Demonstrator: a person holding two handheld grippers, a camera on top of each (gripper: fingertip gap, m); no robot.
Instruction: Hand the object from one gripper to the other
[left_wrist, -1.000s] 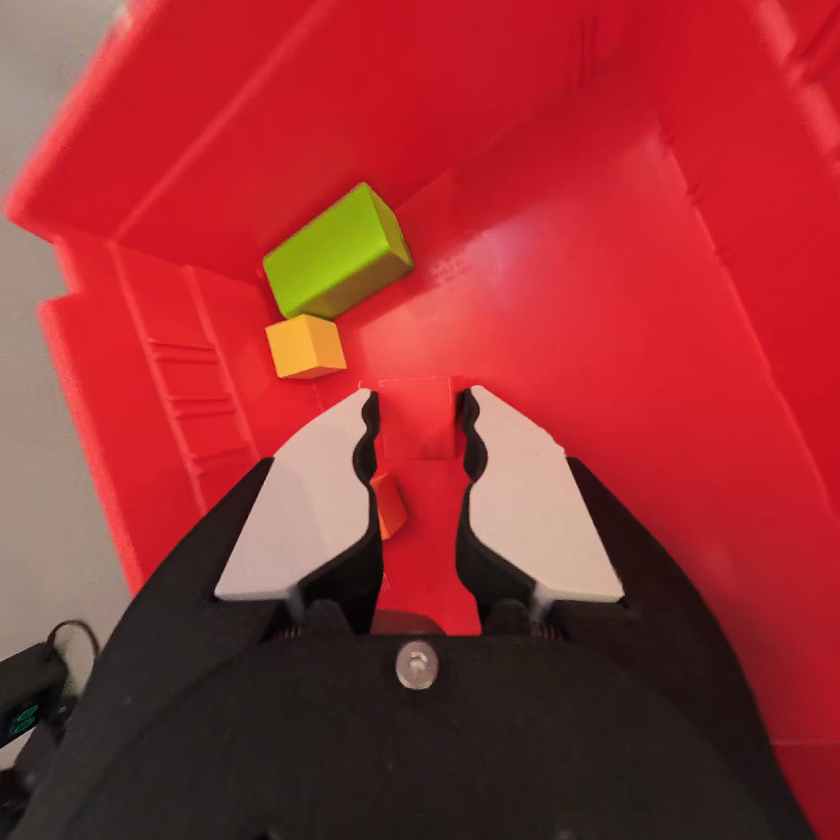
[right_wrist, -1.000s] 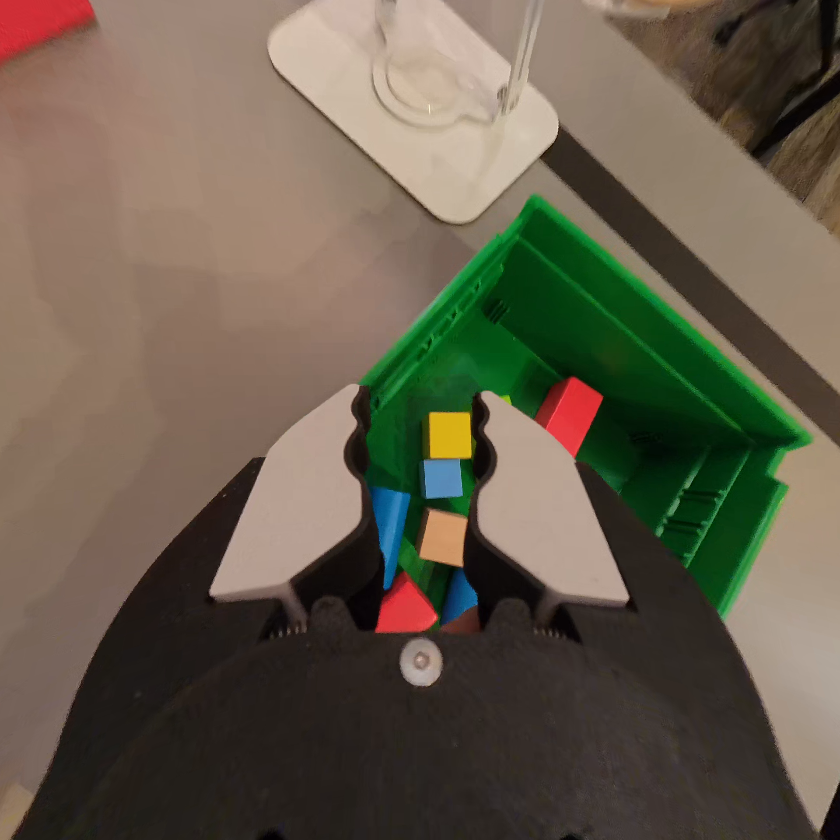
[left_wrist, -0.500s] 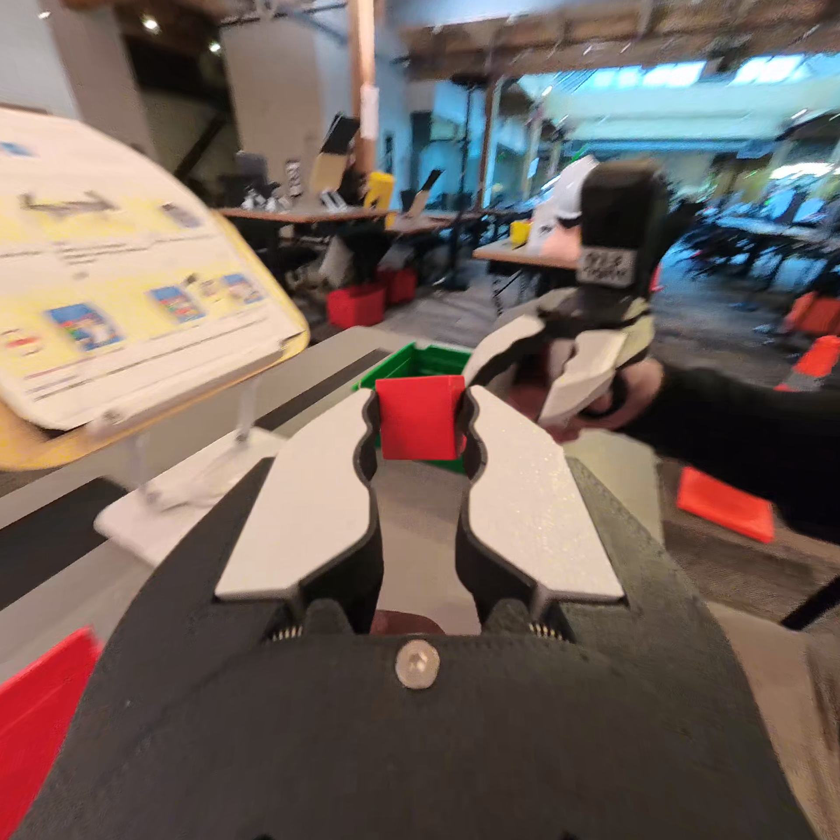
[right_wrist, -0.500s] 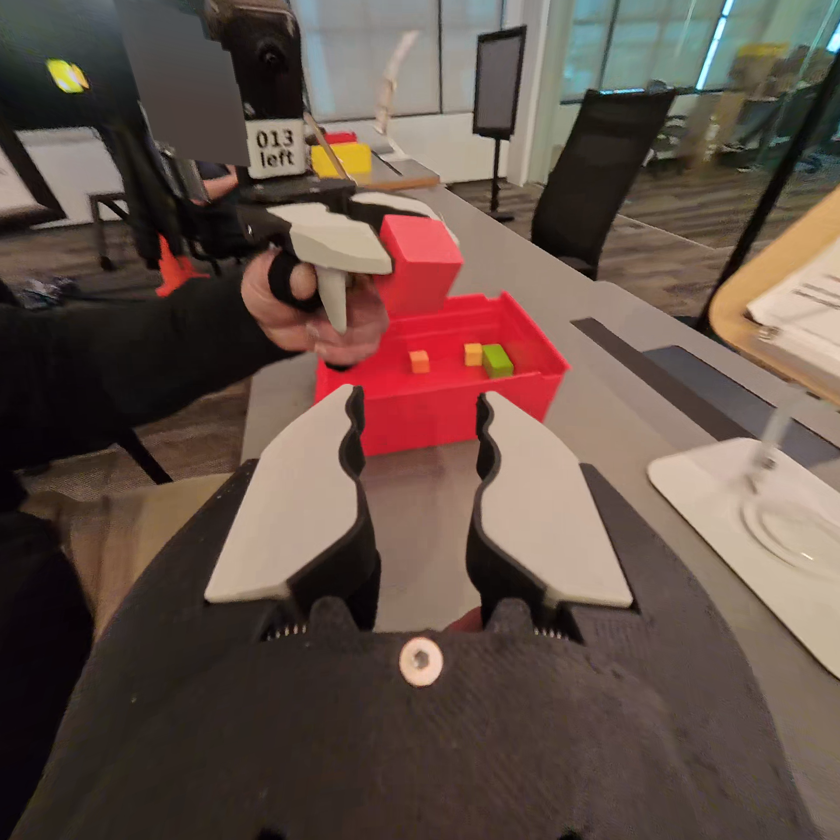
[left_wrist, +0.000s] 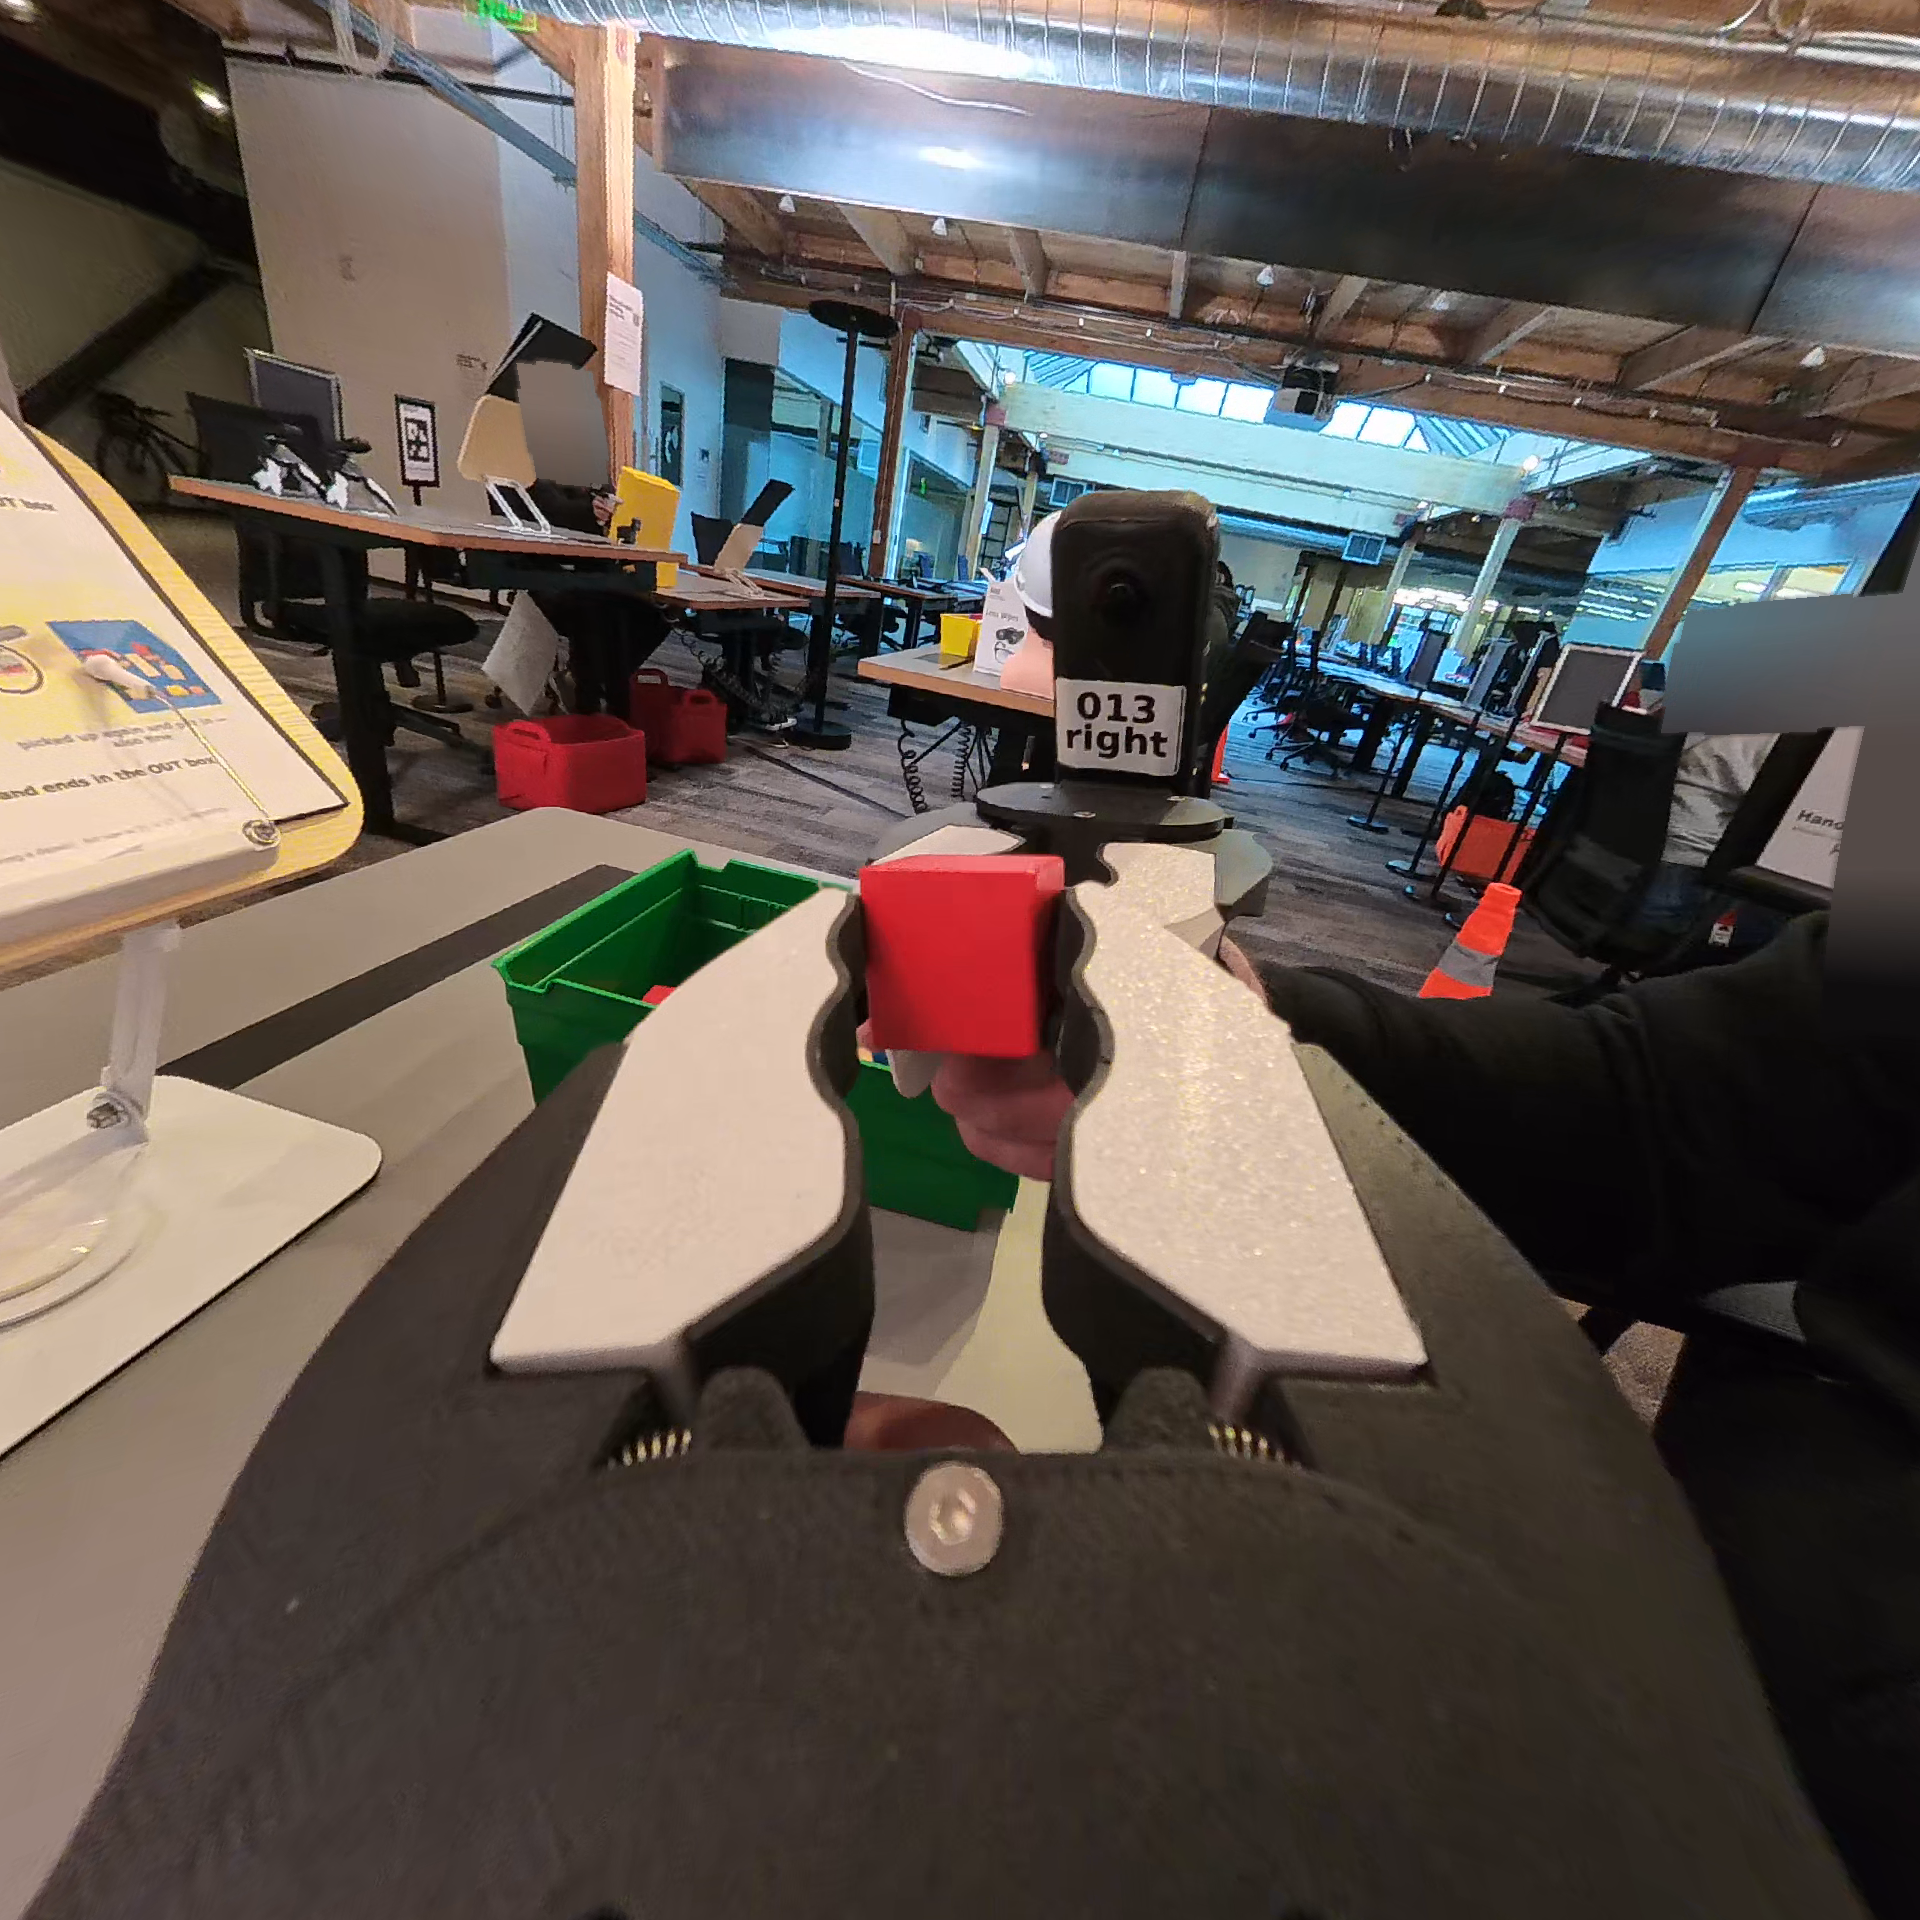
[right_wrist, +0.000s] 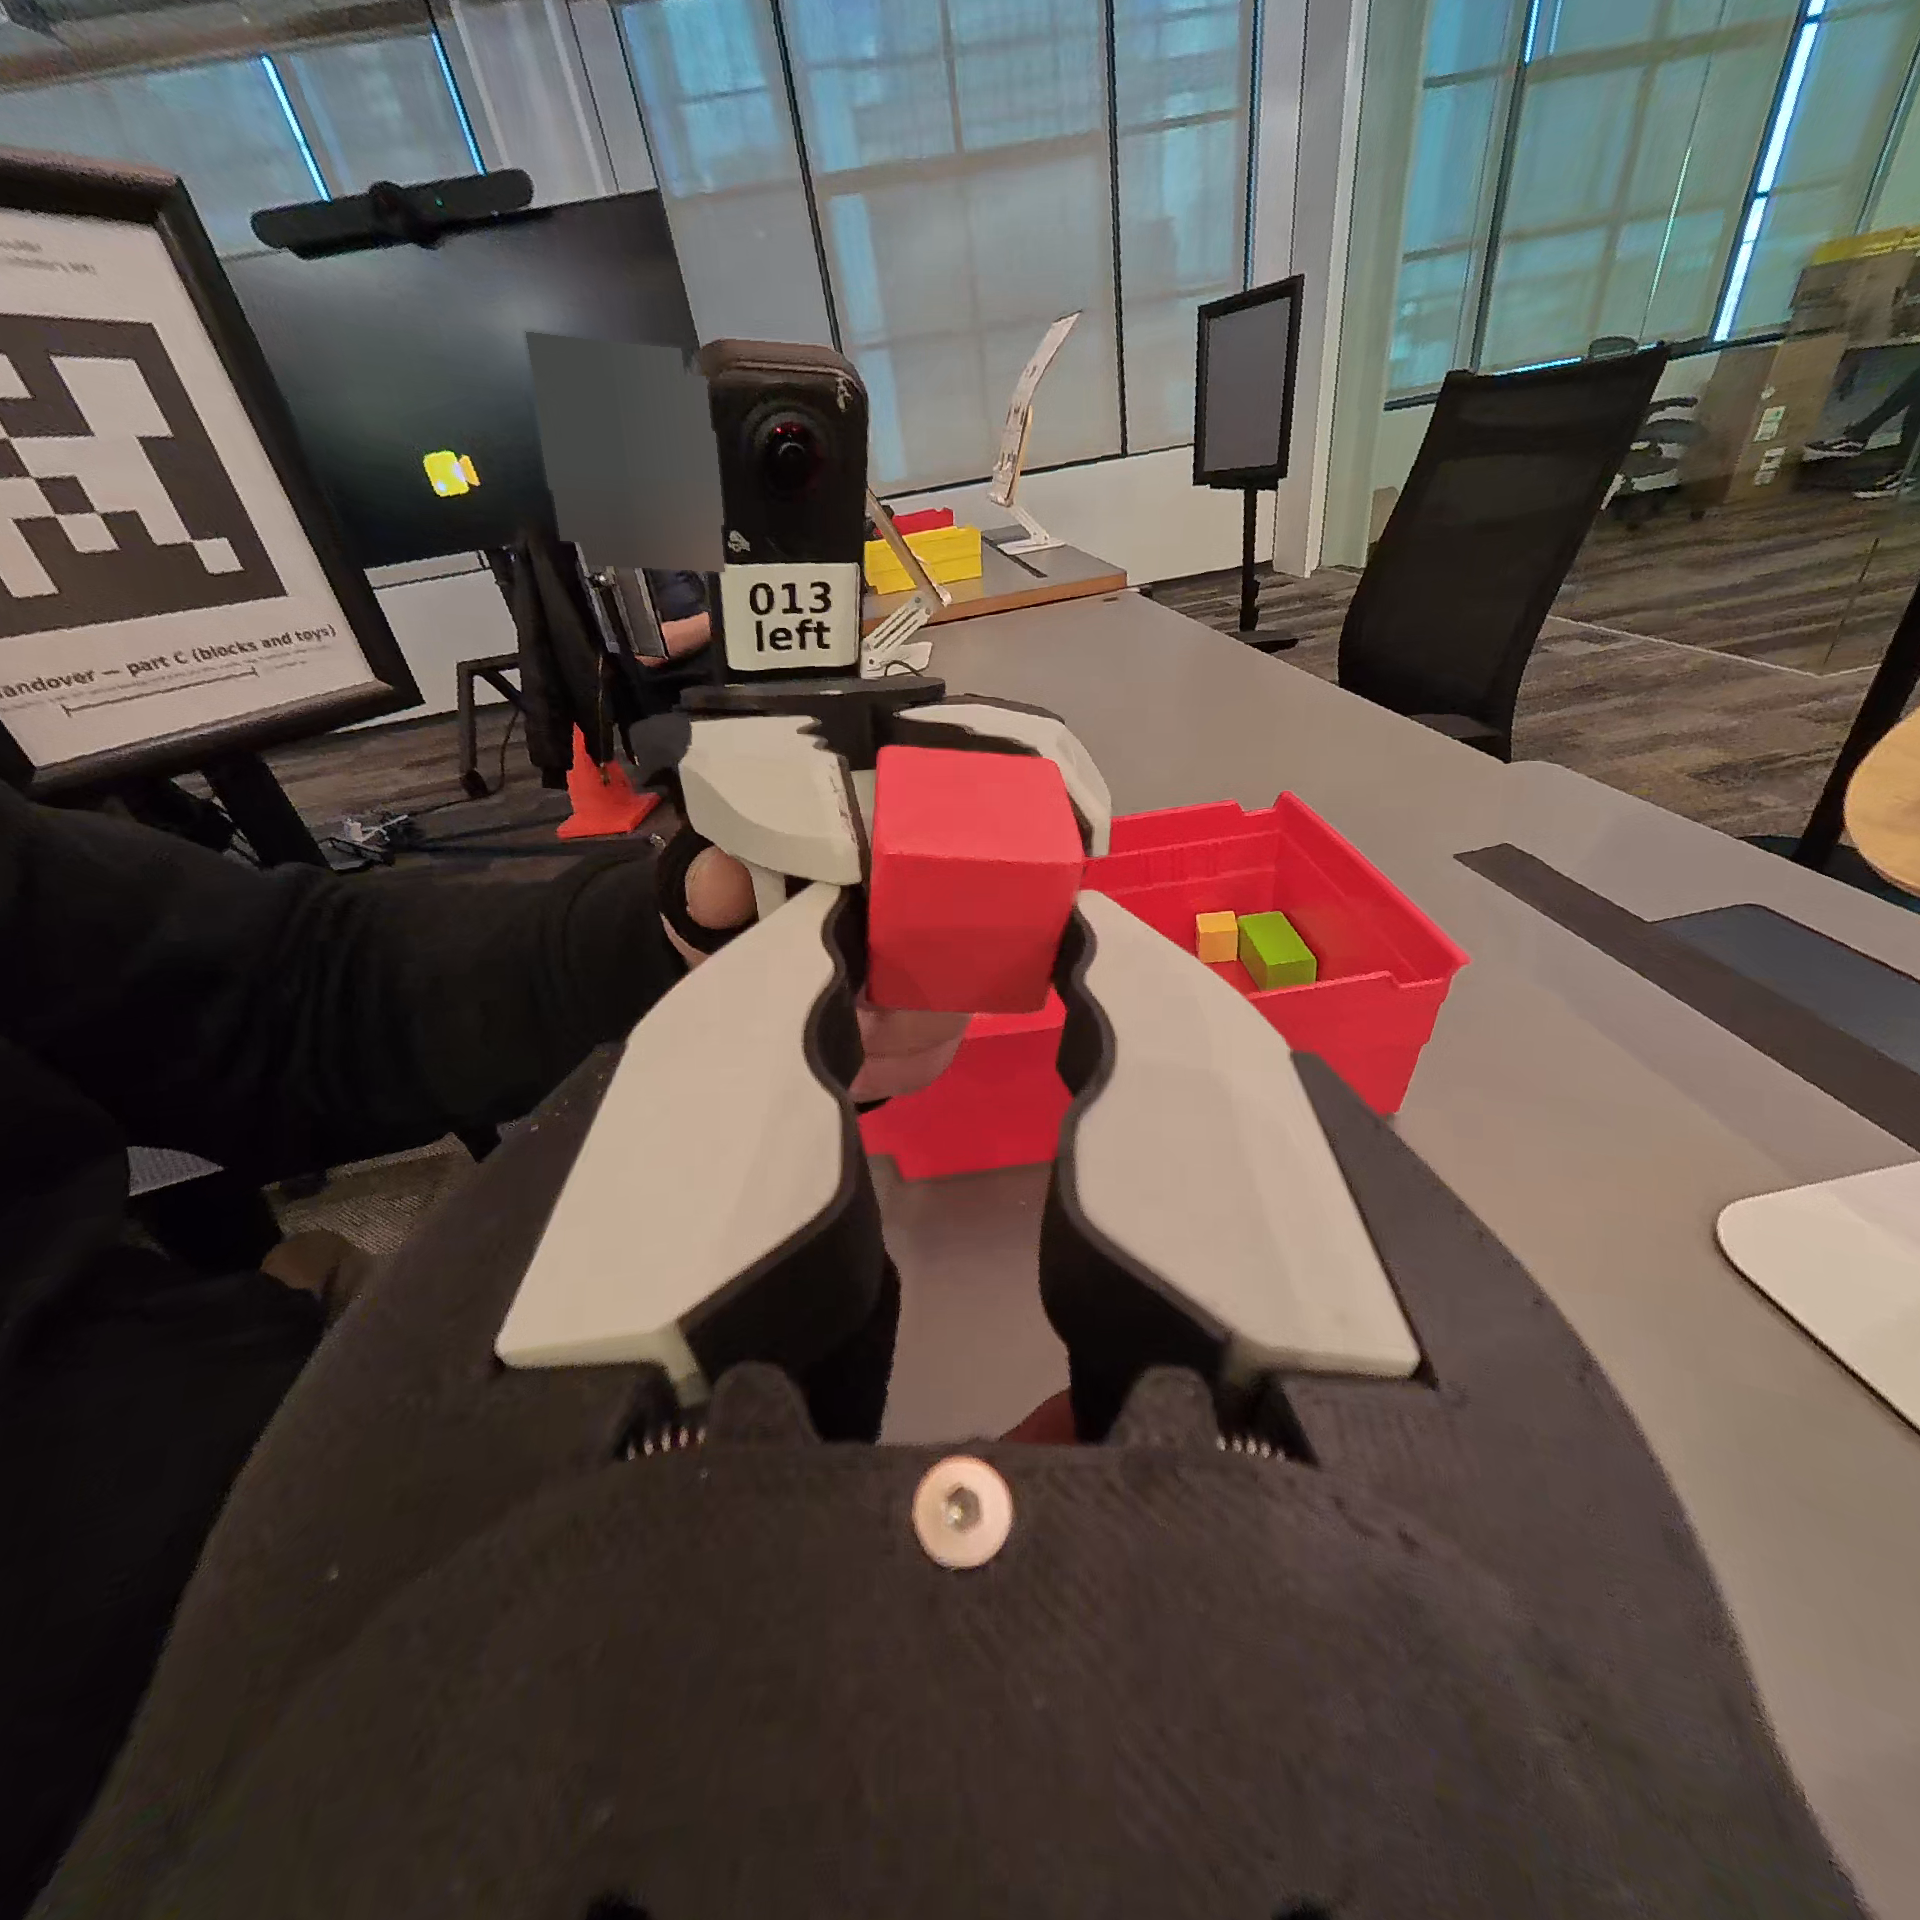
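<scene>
You've got the red cube (left_wrist: 956, 961) pinched in your left gripper (left_wrist: 958, 971), jaws clamped on its side faces and held up in the air between the two bins — that leaves the front of it free for the taker. Your right gripper (right_wrist: 961, 971) is nosed in from the opposite side, jaws spread with a wavy pad at each flank of the cube; whether they're touching it yet, I can't tell, but they don't look pressed home. My read: this is the handover itself, both tools meeting head-on so the grips sit crosswise and don't clash. The cube looks hard, smooth and matte with softly rounded edges, so those scalloped black pads should bite well. Behind it sits the red bin (right_wrist: 1413, 997) with a green block (right_wrist: 1276, 948) and an orange cube (right_wrist: 1216, 935); the green bin (left_wrist: 582, 997) waits on your right.
</scene>
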